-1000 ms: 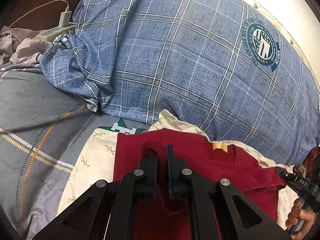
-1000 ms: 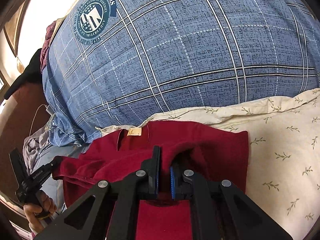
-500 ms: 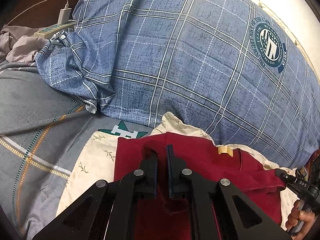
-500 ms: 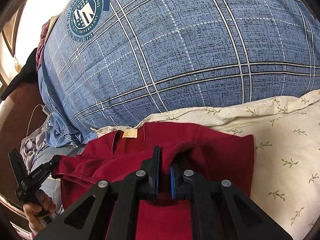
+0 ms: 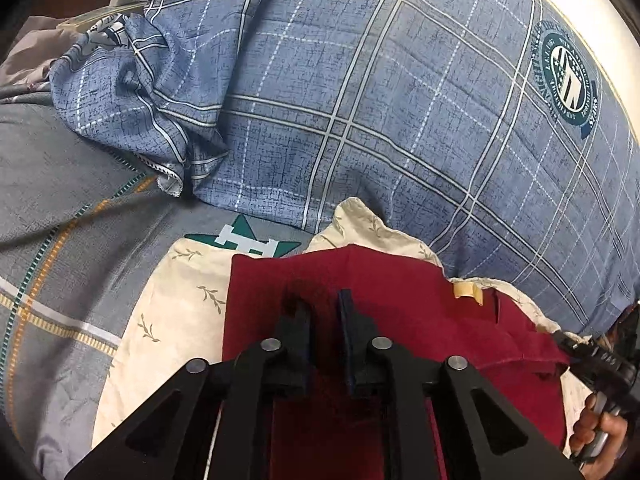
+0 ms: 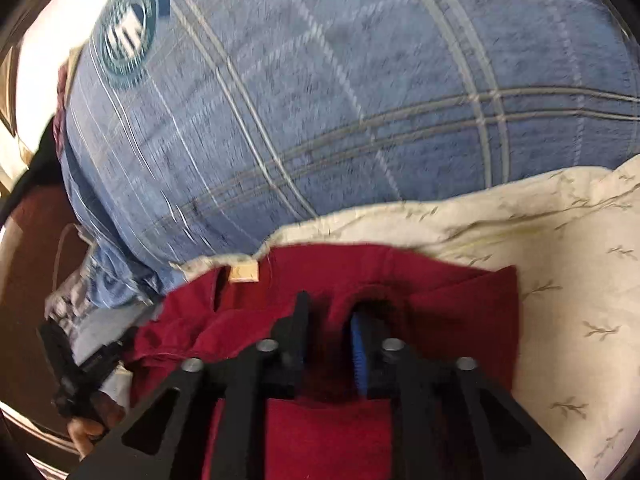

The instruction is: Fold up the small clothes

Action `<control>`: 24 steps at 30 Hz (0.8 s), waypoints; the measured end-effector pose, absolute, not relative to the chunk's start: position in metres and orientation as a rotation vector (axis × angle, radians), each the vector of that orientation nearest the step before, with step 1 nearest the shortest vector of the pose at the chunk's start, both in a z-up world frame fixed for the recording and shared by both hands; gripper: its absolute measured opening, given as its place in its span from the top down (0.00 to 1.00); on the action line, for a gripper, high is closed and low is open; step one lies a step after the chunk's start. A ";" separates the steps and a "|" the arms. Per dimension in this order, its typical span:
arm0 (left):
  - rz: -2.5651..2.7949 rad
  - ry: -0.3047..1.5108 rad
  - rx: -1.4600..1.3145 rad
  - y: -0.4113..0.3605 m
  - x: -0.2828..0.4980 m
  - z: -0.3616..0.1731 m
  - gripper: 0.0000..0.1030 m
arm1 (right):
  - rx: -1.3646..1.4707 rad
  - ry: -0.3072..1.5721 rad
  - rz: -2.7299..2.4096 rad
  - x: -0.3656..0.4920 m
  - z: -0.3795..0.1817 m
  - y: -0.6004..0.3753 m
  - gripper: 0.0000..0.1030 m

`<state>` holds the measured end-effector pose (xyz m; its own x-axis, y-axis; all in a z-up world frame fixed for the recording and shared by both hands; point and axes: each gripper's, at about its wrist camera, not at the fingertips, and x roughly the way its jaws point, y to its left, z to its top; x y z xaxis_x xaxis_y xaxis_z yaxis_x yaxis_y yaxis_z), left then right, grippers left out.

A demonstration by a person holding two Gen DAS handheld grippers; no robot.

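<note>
While both hand-held grippers just parted over the red garment, only left view shows socket strip

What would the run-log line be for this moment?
stage: fold laid down | left gripper: jaws just opening, red garment between | right gripper: same | under: cream cloth

Both claws, left and right, tilted downward, jaws just parted, cloth loose between.

Round crest on quilt; lettering illegible.
</note>
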<state>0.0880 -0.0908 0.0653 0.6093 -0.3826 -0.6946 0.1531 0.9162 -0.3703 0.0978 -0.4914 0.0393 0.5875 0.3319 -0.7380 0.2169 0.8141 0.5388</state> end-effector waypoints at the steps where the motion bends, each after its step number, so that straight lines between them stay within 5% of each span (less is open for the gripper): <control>1: -0.330 0.861 -0.297 -0.090 0.088 0.069 0.79 | 0.644 0.930 0.063 0.090 0.047 -0.496 0.58; 4: -0.369 0.846 -0.340 -0.084 0.084 0.077 0.51 | 0.621 0.881 0.051 0.074 0.067 -0.505 0.56; 5: -0.352 0.828 -0.342 -0.080 0.080 0.079 0.27 | 0.598 0.880 0.063 0.068 0.073 -0.504 0.56; 6: -0.307 0.774 -0.346 -0.075 0.074 0.085 0.20 | 0.566 0.883 0.078 0.063 0.078 -0.499 0.56; 16: -0.266 0.819 -0.302 -0.073 0.073 0.075 0.21 | 0.208 1.007 0.194 0.073 0.061 -0.415 0.64; 24: -0.180 0.950 -0.162 -0.097 0.091 0.048 0.21 | 0.395 1.014 -0.079 0.150 0.027 -0.468 0.65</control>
